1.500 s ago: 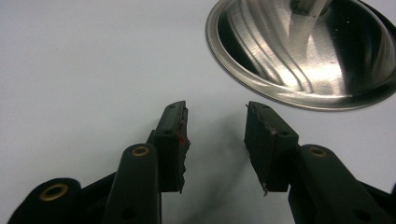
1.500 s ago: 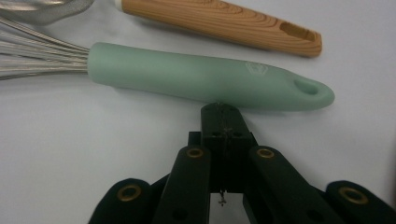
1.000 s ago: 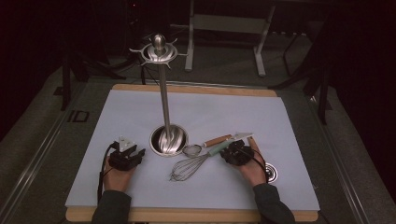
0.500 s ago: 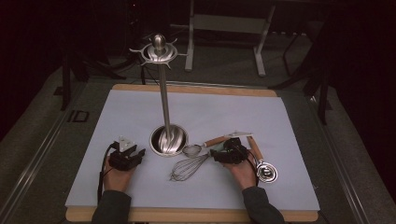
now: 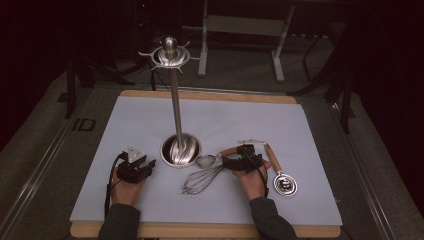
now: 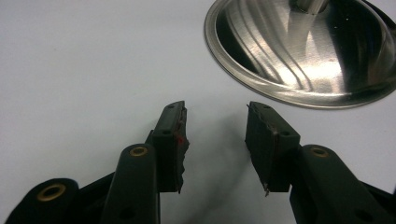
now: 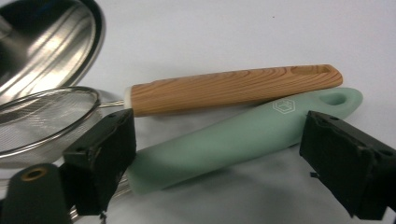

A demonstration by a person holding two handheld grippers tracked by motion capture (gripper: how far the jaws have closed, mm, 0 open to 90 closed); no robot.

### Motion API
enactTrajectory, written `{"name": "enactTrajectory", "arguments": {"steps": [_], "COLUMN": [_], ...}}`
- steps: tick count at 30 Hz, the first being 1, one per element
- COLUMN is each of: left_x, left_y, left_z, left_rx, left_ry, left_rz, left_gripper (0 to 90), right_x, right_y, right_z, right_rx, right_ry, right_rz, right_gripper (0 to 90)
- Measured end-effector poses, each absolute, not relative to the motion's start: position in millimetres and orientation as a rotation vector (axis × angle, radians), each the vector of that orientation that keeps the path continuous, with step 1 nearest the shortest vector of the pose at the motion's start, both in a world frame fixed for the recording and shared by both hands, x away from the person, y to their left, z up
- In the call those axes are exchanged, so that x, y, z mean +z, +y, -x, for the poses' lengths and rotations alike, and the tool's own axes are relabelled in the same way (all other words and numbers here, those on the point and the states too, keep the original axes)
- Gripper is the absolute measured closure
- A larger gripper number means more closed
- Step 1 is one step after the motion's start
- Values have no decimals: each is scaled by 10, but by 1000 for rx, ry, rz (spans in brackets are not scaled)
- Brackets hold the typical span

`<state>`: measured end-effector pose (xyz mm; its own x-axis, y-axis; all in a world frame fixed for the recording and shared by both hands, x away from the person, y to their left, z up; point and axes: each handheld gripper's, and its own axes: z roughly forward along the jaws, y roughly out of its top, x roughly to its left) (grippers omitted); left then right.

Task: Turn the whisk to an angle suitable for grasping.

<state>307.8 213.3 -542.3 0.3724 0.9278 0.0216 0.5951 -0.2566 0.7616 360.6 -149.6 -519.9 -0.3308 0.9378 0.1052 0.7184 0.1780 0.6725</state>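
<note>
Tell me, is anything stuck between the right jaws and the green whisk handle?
No. The right gripper has open jaws on either side of the mint-green whisk handle, with nothing between. The wooden strainer handle lies just beyond it, alongside.

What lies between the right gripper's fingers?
The mint-green whisk handle lies between the open right gripper's fingers, untouched, in the right gripper view. The jaws have just been opening.

Parted tongs [image 6: 215, 144] near steel base [image 6: 303, 51]
</note>
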Motion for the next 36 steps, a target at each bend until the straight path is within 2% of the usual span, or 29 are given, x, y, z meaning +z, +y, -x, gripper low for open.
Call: {"name": "enactTrajectory", "arguments": {"steps": [26,28,36], "left_x": [-5423,-5423,-5425], "left_y": [2131,2131,2128], "left_z": [-3077,-3076,-3077], "left_rx": [634,634,637], "left_ry": [1312,1312,1314], "left_rz": [-1963,-1963,-1963], "left_gripper": [581,581,581], "right_x": [-5203,-5237,-5187], "right_y": [-1494,-1523,-1688], "right_z": [-3650,-3657,-3520], "right_rx": [804,773,768], "right_ry": [2202,2261,2327], "right_rz": [-1612,-1612,-1508], "right_gripper": [96,129,361]}}
